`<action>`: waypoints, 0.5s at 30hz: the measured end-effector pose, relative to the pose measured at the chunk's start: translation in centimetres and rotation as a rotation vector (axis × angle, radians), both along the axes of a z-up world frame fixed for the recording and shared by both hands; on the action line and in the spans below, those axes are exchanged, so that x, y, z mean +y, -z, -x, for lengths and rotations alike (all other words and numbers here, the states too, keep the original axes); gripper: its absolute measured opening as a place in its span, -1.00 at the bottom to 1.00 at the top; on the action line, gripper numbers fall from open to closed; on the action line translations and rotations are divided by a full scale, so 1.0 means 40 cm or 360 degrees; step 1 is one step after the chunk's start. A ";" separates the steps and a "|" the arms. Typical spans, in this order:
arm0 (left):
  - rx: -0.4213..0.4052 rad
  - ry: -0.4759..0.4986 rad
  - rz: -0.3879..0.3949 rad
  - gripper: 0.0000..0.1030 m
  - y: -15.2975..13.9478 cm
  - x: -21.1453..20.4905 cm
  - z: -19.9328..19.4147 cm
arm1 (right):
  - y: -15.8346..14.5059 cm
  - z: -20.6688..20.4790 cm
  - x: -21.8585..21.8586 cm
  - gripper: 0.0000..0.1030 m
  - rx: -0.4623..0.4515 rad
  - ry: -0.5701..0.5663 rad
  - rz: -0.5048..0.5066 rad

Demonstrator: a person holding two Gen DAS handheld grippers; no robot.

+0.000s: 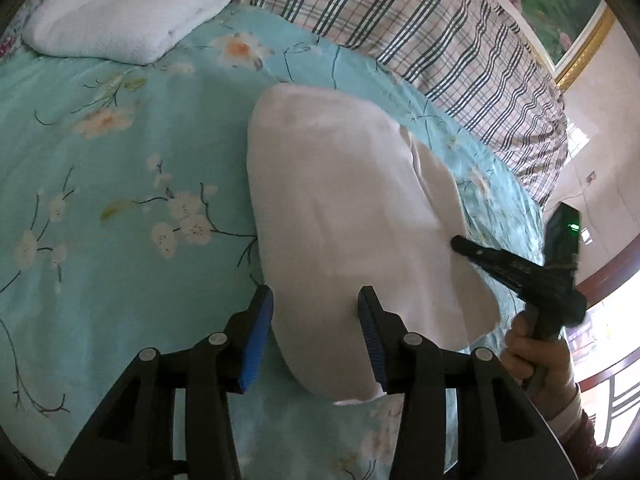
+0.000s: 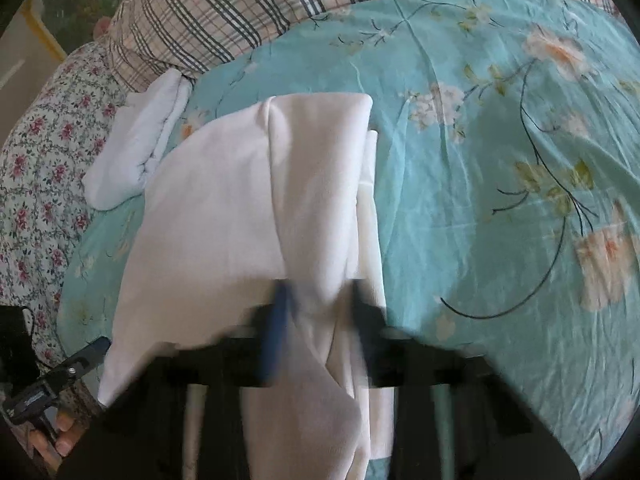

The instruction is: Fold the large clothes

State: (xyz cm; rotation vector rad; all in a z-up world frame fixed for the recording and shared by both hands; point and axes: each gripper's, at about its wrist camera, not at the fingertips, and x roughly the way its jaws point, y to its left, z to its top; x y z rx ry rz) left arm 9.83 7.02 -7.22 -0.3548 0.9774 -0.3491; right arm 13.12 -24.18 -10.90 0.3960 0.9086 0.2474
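While no container is seen on the teal floral bedsheet (image 1: 120, 208), a white garment (image 1: 340, 220) is spread on it, partly folded, near a plaid quilt (image 1: 440, 40). The left gripper (image 1: 316, 332) is held with its blue pads apart over the garment's near edge, nothing pinched. The right gripper (image 2: 320, 312) (blurred in its own view) is clamped on a bunched fold of the cloth. A folded white towel (image 1: 120, 20) is shown by both views; a framed painting (image 1: 560, 12) is seen clearly only from the left wrist.
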 end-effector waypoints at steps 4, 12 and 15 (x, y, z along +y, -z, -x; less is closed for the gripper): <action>0.0030 0.0044 -0.0025 0.07 0.010 -0.029 -0.016 | -0.043 0.038 -0.013 -0.81 -0.0121 0.0025 0.0037; 0.0061 0.0044 -0.0057 0.13 0.023 -0.043 -0.022 | 0.005 0.041 -0.068 -0.84 0.0027 0.0131 -0.0030; 0.0061 0.0041 -0.0068 0.13 0.022 -0.047 -0.024 | -0.067 0.051 -0.052 -0.84 -0.0121 0.0086 -0.0028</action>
